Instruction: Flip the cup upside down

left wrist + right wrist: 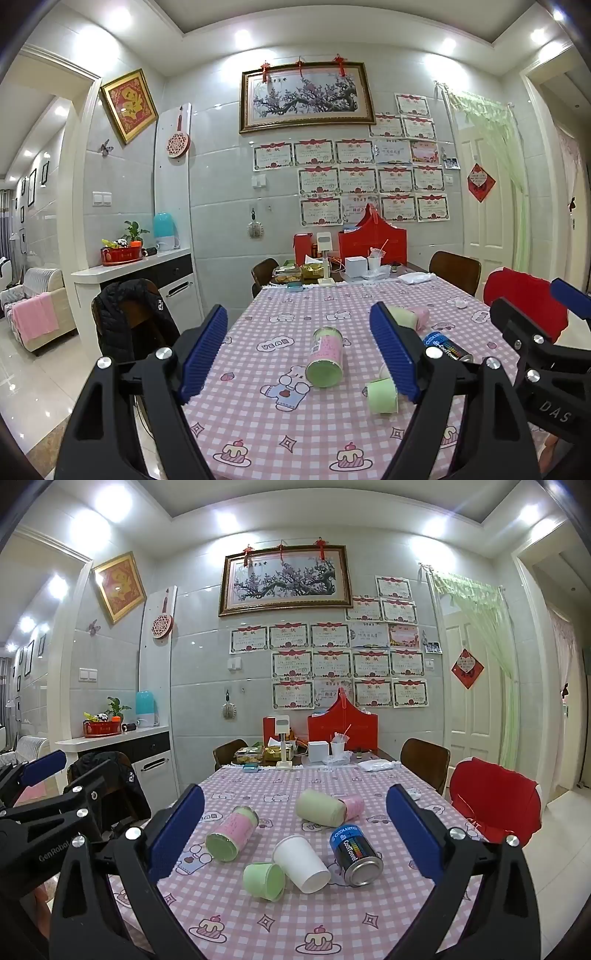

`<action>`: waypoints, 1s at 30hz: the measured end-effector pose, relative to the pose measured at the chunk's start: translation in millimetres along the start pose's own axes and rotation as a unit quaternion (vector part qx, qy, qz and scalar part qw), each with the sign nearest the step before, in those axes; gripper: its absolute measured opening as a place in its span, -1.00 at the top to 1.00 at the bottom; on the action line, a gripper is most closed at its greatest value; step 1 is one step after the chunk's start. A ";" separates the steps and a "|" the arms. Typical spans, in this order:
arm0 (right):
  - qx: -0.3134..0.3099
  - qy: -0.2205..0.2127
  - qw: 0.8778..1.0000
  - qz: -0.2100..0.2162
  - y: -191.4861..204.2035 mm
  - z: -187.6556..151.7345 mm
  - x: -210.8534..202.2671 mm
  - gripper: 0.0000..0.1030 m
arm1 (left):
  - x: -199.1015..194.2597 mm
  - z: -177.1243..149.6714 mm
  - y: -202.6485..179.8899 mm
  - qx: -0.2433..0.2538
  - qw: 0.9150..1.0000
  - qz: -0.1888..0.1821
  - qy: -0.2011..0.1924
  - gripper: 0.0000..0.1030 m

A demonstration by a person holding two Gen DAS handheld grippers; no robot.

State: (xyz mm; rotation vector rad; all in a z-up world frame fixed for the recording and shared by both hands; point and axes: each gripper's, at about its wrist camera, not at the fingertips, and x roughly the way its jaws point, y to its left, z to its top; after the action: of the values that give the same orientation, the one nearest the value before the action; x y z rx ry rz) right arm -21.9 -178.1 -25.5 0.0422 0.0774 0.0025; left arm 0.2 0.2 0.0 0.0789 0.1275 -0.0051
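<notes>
A white paper cup [301,864] lies on its side on the pink checked tablecloth [332,923]. A small green cup [264,880] lies on its side touching it; the green cup also shows in the left wrist view [382,397], partly behind my left gripper's right finger. My left gripper [299,352] is open and empty above the table's near left part. My right gripper [295,834] is open and empty, hovering above the cups. The white cup is hidden in the left wrist view.
A pink and green canister [232,832] [327,356], a larger green and pink canister [328,806] and a blue can [354,854] lie on the table. Boxes and clutter [317,749] stand at the far end. Chairs [495,805] line both sides.
</notes>
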 end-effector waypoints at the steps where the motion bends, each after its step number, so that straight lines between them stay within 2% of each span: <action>1: 0.000 0.000 1.000 0.000 0.0 0.1 -0.1 -0.85 | 0.1 0.0 0.0 0.000 1.000 0.000 0.001 -0.52; 30: 0.001 0.006 1.000 0.000 -1.3 -4.8 1.9 -0.85 | -0.5 -0.6 -0.3 0.004 1.000 -0.001 0.002 -0.52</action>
State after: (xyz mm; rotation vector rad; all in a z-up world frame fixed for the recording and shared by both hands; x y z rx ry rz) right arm -20.4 -179.2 -30.4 0.0449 0.0895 0.0032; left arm -0.4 -0.1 -0.5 0.0867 0.1320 -0.0069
